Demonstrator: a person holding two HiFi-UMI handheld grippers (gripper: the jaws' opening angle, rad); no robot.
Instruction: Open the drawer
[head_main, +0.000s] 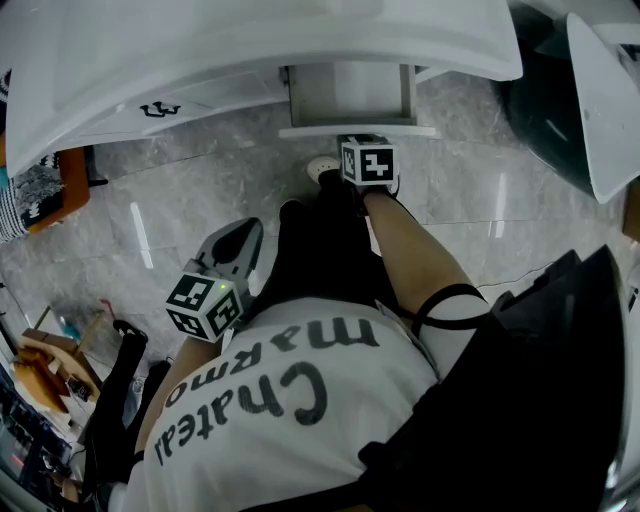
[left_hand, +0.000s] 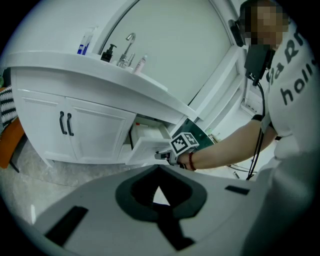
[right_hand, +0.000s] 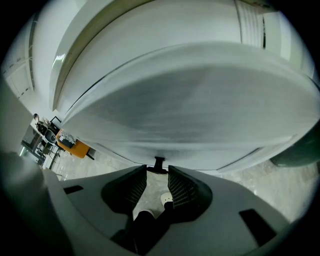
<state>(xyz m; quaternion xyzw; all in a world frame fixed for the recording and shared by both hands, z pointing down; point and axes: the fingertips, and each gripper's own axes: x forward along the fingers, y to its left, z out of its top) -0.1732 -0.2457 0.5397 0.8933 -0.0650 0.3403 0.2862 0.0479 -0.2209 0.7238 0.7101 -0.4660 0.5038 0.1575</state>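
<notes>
The right gripper (right_hand: 158, 173) pinches the small black handle (right_hand: 159, 163) at its jaw tips, forearm stretched forward and down. The drawer (head_main: 350, 95) stands pulled out from the white vanity (left_hand: 90, 130). The left gripper (left_hand: 159, 168), jaws pressed together and empty, hangs by the person's waist, above the grey marbled floor (head_main: 200, 180).
</notes>
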